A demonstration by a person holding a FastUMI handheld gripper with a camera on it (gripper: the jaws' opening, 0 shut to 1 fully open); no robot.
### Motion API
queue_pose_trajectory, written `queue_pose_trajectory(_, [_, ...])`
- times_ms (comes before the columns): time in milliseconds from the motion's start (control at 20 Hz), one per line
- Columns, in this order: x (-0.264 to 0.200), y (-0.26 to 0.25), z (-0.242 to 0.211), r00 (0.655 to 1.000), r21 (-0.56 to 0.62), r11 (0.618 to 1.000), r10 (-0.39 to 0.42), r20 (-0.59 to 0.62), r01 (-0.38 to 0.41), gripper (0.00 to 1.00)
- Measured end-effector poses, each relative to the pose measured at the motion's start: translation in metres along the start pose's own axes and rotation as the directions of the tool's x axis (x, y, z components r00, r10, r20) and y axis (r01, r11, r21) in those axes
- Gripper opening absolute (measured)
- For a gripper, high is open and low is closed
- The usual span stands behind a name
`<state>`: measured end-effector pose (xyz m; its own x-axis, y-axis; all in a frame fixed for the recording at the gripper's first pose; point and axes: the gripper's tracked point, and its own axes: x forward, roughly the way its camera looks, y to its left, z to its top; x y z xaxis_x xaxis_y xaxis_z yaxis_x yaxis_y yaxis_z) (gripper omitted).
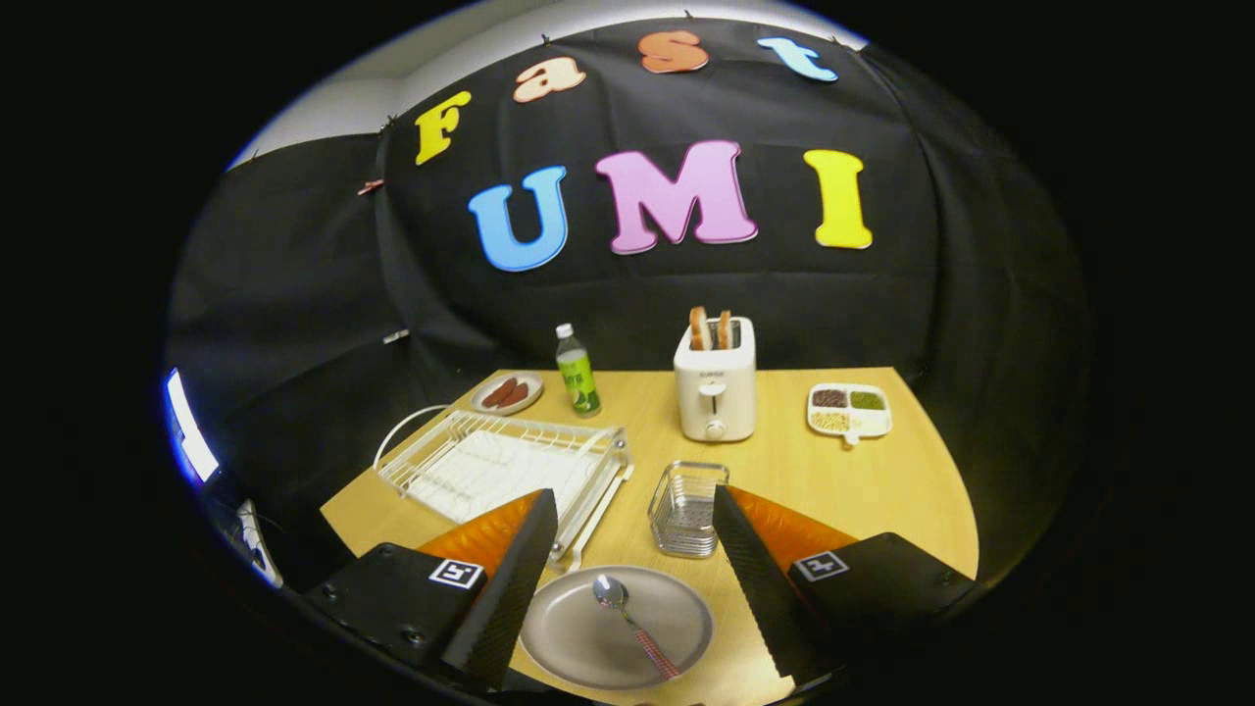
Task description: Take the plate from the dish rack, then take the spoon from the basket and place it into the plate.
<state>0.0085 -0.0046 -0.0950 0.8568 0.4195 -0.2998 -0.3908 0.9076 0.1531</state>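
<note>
1. Black cloth wall behind; wooden counter (pixel 843 480) in front, carrying everything below.
2. White wire dish rack (pixel 490 461) on the counter's left part, beyond the left finger, with no plate in it.
3. Claw (pixel 632 579) spread wide, gripping nothing; black fingers (pixel 510 588) with orange backs standing either side of the plate.
4. Grey plate (pixel 588 642) flat on the counter's near part, between the two fingers.
5. White toaster (pixel 716 392) toward the back, two slices of bread (pixel 710 329) standing up out of it.
6. Small wire basket (pixel 686 510) just beyond the plate, ahead of the fingers, between rack and right finger.
7. White divided tray (pixel 849 410) right of the toaster, holding dark, green and pale grains.
8. Small round dish (pixel 507 393) with reddish pieces behind the rack.
9. Green-labelled bottle (pixel 577 373) upright beside that dish, left of the toaster.
10. Spoon (pixel 632 623) lying in the plate, bowl toward the basket, red-patterned handle pointing back toward the claw.
</note>
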Motion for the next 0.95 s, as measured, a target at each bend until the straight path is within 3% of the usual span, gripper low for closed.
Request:
queue_pose_trajectory(250, [-0.030, -0.006, 0.053, 0.979, 0.068, 0.984, -0.173, 0.111, 0.166, 0.98])
queue_pose_trajectory(500, [-0.055, -0.012, 0.088, 0.930, 0.079, 0.953, -0.302, 0.212, 0.291, 0.98])
queue_pose_trajectory(800, [-0.083, -0.019, 0.094, 0.877, 0.084, 0.911, -0.412, 0.246, 0.404, 0.98])
queue_pose_trajectory(950, [-0.089, -0.014, 0.081, 0.874, 0.096, 0.902, -0.432, 0.224, 0.421, 0.98])
